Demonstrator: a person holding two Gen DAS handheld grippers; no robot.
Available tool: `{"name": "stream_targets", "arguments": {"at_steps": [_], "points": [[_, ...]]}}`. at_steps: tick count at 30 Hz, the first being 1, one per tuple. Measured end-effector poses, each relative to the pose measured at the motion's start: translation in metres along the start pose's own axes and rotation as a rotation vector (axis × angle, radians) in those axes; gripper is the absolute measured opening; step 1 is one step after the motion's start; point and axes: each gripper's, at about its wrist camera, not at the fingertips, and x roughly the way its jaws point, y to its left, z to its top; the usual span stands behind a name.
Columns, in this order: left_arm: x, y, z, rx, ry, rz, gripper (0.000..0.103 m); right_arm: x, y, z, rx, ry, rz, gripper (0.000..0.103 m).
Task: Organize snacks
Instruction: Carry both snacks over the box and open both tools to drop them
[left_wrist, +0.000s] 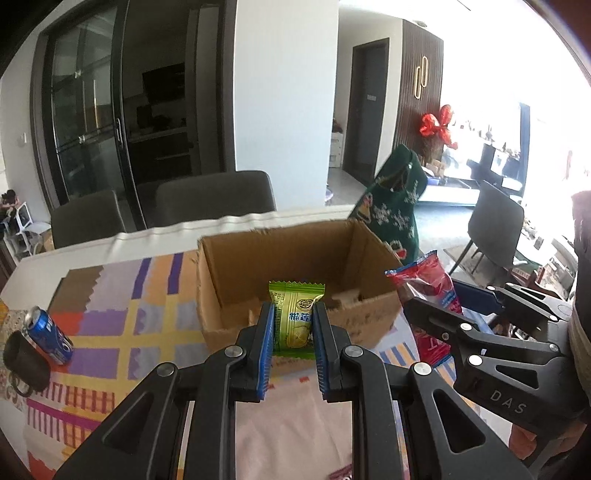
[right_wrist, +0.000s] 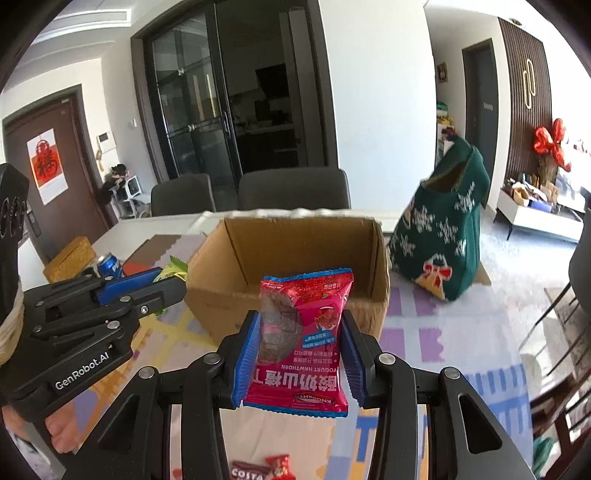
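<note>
My left gripper (left_wrist: 293, 314) is shut on a small green snack packet (left_wrist: 295, 317), held up in front of an open cardboard box (left_wrist: 369, 317). My right gripper (right_wrist: 299, 325) is shut on a red yogurt hawthorn snack bag (right_wrist: 306, 343), also held in the air on the near side of the same box (right_wrist: 221, 299). In the left wrist view the right gripper (left_wrist: 436, 310) appears at the right with the red bag (left_wrist: 432, 280). In the right wrist view the left gripper (right_wrist: 162, 288) shows at the left with the green packet (right_wrist: 171, 271).
The table carries a patterned colourful cloth (left_wrist: 110, 332). A blue soda can (left_wrist: 48, 332) lies at the left beside a dark cylinder (left_wrist: 26, 362). A green knitted stocking bag (right_wrist: 439, 236) stands right of the box. Small snacks (right_wrist: 258, 469) lie near the front edge. Grey chairs (left_wrist: 214, 199) stand behind.
</note>
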Motion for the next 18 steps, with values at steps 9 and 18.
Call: {"name": "stream_targets", "arguments": {"at_steps": [9,18], "points": [[0.023,0.018,0.026,-0.023,0.012,0.012,0.021,0.019,-0.001,0.029,-0.020,-0.026,0.009,0.043],[0.055,0.031,0.043,-0.042,0.046,0.029,0.021,0.048,-0.004,0.053,-0.032,-0.016,0.009,0.043]]}}
